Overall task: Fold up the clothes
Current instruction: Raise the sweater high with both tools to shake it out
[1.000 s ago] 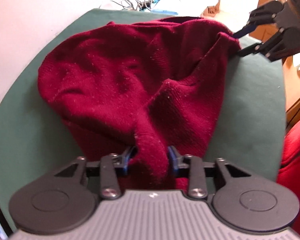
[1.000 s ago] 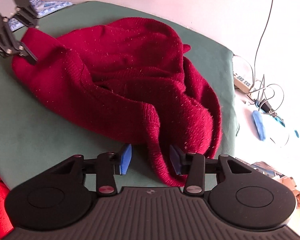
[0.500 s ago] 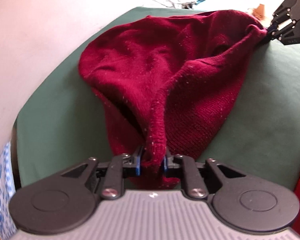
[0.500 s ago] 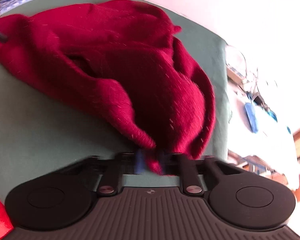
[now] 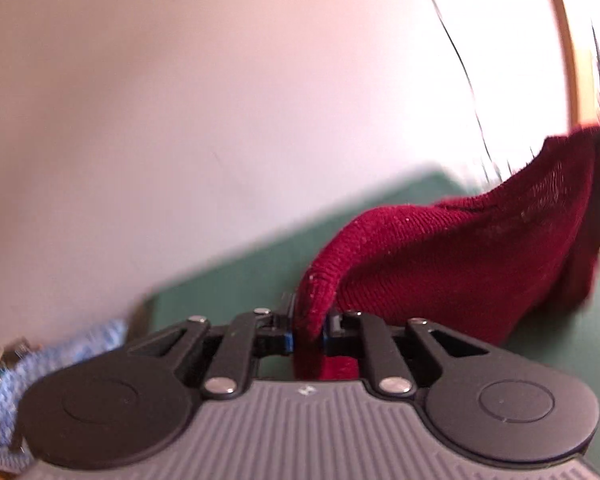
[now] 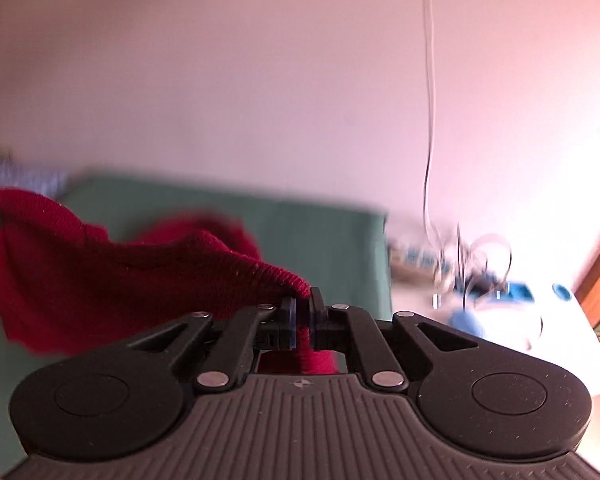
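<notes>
A dark red knitted garment [image 5: 460, 256] hangs stretched above the green table cover [image 5: 236, 276]. My left gripper [image 5: 308, 330] is shut on one edge of it, with a fold of knit pinched between the blue pads. In the right wrist view the same red garment [image 6: 112, 280] runs off to the left, and my right gripper [image 6: 302, 320] is shut on another corner of it. The cloth sags between the two grips over the green table cover [image 6: 308, 232]. Both views are blurred by motion.
A plain pale wall [image 5: 220, 100] fills the upper part of both views. Blue patterned cloth [image 5: 64, 344] lies at the table's left end. To the right of the table sit tangled cables [image 6: 468, 264], a power strip and a white surface [image 6: 540, 332]. A cord [image 6: 432, 100] hangs down the wall.
Both grippers have lifted and tilted up with the garment held, so the views now face the wall. The right gripper went from open around the edge to shut on it.
</notes>
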`<state>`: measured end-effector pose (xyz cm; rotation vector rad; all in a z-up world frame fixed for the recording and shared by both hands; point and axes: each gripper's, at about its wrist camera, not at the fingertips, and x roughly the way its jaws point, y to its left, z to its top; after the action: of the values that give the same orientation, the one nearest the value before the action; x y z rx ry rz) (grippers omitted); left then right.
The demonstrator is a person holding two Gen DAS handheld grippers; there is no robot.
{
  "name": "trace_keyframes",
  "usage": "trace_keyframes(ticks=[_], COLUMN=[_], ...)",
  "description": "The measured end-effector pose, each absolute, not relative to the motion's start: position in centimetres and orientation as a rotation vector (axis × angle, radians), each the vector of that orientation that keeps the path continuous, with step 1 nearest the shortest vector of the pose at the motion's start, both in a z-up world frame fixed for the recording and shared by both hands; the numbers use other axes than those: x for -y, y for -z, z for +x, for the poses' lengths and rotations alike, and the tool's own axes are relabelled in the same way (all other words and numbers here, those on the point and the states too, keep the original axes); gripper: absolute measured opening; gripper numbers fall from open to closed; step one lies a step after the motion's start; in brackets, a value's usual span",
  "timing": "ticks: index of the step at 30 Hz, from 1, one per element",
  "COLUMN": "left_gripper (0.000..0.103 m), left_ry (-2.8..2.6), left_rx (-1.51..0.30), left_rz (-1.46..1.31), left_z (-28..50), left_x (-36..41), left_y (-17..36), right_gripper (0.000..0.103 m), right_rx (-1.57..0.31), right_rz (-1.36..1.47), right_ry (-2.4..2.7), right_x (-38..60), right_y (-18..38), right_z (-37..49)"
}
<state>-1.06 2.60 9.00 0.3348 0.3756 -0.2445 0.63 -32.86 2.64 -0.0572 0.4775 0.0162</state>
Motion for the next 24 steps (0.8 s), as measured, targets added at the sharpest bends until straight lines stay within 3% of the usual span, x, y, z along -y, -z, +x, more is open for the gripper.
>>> trace_keyframes(ticks=[6,13,18,24], left_gripper=[0.012,0.012,0.012,0.012], left_ry=[0.167,0.063,0.018,0.009], left_rx=[-0.136,0.115,0.157,0.131], left_rz=[0.268,0.252,0.236,0.267], left_z=[-0.9,-4.6,-5.4,-7.3], left_x=[-5.1,-7.3,-8.7,-10.3], left_y=[-22.5,-34.7,-37.4,-34.9], right_gripper=[0.005,0.005,0.005,0.005], right_rx=[-0.247,0.042,0.137,0.151], right_rz=[0.079,0.093,0.034,-0.051], right_ry=[0.012,0.026,0.059,0.030], right_x=[32.6,29.4,26.4,24.9], right_y=[-14.9,-26.4,-30.8,-31.0], right_z=[1.6,-0.8,-1.3,-3.1])
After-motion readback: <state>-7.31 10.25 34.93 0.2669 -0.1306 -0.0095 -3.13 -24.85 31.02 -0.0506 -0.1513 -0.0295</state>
